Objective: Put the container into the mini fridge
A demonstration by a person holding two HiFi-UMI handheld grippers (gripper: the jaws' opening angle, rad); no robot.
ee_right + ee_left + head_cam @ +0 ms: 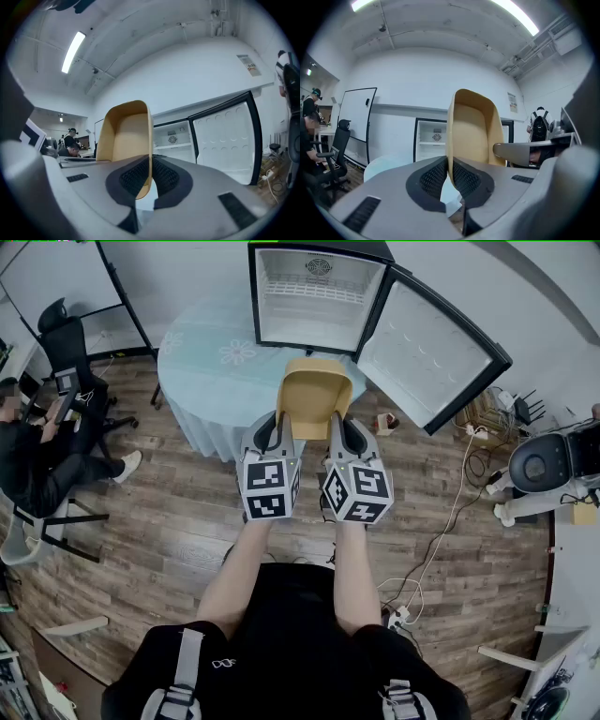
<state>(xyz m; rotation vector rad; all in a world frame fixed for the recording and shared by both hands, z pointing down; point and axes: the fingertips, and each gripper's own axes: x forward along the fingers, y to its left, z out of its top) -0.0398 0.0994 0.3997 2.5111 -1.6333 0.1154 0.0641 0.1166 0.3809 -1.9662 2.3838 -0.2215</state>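
Container (314,395) held aloft before the open mini fridge (319,296).
Head view: pale round table (202,371), wood floor (159,540) beneath. Left gripper view: your left gripper (451,161) clamps its left wall. Right gripper view: your right gripper (151,161) clamps the right wall.

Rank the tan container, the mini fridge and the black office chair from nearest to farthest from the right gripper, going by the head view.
1. Tan container: clamped in the jaws of the right gripper, just ahead of it.
2. Mini fridge: straight ahead beyond the container, door swung open to the right.
3. Black office chair: far off to the left.
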